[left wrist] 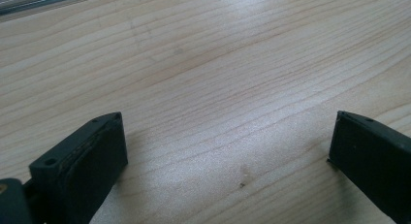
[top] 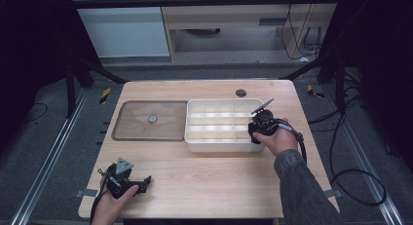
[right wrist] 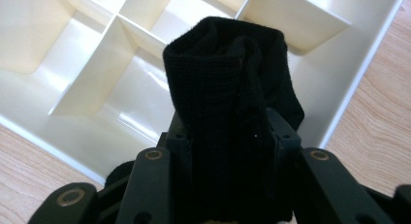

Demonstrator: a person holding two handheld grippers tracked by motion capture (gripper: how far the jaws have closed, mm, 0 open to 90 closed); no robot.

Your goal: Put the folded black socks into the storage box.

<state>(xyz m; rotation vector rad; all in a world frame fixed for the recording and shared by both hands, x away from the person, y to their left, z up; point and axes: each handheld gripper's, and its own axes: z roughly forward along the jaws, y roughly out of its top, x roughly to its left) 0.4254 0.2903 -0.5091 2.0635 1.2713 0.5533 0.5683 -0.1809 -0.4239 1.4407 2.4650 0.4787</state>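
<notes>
One rolled black knitted sock [right wrist: 225,88] – clamped between the right gripper [right wrist: 228,132] jaws at centre frame, over one white plastic divided tray [right wrist: 97,112]; the high view adds one clear flat lid [top: 146,132] at left-centre; left gripper [left wrist: 228,146] spread wide over the wooden table [left wrist: 218,64], grasping nothing.

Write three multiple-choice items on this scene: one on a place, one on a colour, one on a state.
1. Where is the clear lid?
A. Flat on the table, left of the white divided box
B. On the box
C. In the left gripper

2. What colour is the rolled cloth?
A. White
B. Black
C. Red

3. How is the left gripper?
A. Shut on cloth
B. Shut on the lid
C. Open over bare wood

Answers: 1 A, the lid lies beside the box; 2 B, the cloth is black; 3 C, its jaws stand apart, nothing between.
</notes>
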